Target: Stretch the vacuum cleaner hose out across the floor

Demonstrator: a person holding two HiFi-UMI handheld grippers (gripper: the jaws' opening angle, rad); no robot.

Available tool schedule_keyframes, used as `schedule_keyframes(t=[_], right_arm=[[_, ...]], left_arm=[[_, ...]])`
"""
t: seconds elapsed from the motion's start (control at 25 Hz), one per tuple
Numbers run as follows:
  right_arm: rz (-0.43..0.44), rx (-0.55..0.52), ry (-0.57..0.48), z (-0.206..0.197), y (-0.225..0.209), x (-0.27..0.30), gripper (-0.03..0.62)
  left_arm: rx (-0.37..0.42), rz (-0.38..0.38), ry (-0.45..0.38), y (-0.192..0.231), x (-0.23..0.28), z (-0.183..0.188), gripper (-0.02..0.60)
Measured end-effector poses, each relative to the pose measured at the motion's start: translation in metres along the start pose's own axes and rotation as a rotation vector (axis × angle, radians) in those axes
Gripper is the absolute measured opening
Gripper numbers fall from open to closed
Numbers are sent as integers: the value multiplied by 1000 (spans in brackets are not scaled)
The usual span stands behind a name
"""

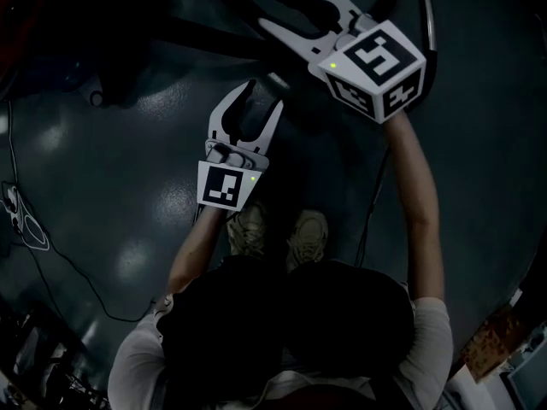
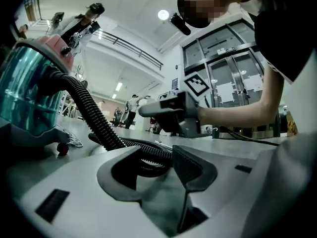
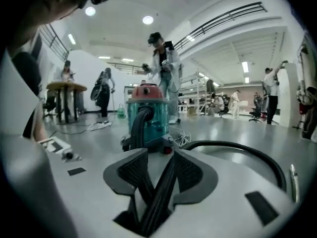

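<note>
The black ribbed vacuum hose (image 2: 91, 113) runs from the teal, pink-topped vacuum cleaner (image 2: 25, 93) down to the floor and in between the jaws of my left gripper (image 2: 158, 155), which is shut on it. In the dark head view the left gripper (image 1: 256, 101) is low in front of my feet, and the right gripper (image 1: 278, 11) is higher and farther out. My right gripper (image 3: 158, 157) is shut on another stretch of the hose (image 3: 161, 192), which crosses its pads at a slant. It faces the vacuum cleaner (image 3: 146, 118) a few steps away. The right gripper (image 2: 168, 110) also shows in the left gripper view.
A smooth black tube (image 3: 237, 148) arcs across the floor right of the right gripper. A thin cable (image 1: 34, 229) lies on the floor at my left, a white cord (image 3: 183, 140) beside the vacuum. Several people and a round table (image 3: 62, 88) stand farther off. My shoes (image 1: 278, 233) are below the left gripper.
</note>
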State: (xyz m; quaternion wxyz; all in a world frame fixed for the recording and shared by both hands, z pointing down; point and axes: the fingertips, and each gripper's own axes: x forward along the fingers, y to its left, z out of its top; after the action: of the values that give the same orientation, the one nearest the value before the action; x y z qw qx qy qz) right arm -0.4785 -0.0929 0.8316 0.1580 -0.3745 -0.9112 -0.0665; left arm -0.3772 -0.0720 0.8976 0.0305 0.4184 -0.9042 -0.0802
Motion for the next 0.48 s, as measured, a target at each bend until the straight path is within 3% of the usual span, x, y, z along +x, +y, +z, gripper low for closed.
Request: schedule_keyframes(t=[0.08, 0.24, 0.32, 0.48], right_arm=[[69, -31, 102, -34, 7, -36, 172], [131, 49, 363, -118, 14, -111, 172], [118, 42, 482, -151, 16, -139, 172], [49, -91, 696, -200, 4, -175, 172]], left_arm=[[-1, 4, 2, 3, 0, 0, 186], [-7, 26, 7, 13, 1, -3, 186], [0, 25, 9, 13, 3, -5, 186], [15, 1, 12, 3, 10, -9, 186]])
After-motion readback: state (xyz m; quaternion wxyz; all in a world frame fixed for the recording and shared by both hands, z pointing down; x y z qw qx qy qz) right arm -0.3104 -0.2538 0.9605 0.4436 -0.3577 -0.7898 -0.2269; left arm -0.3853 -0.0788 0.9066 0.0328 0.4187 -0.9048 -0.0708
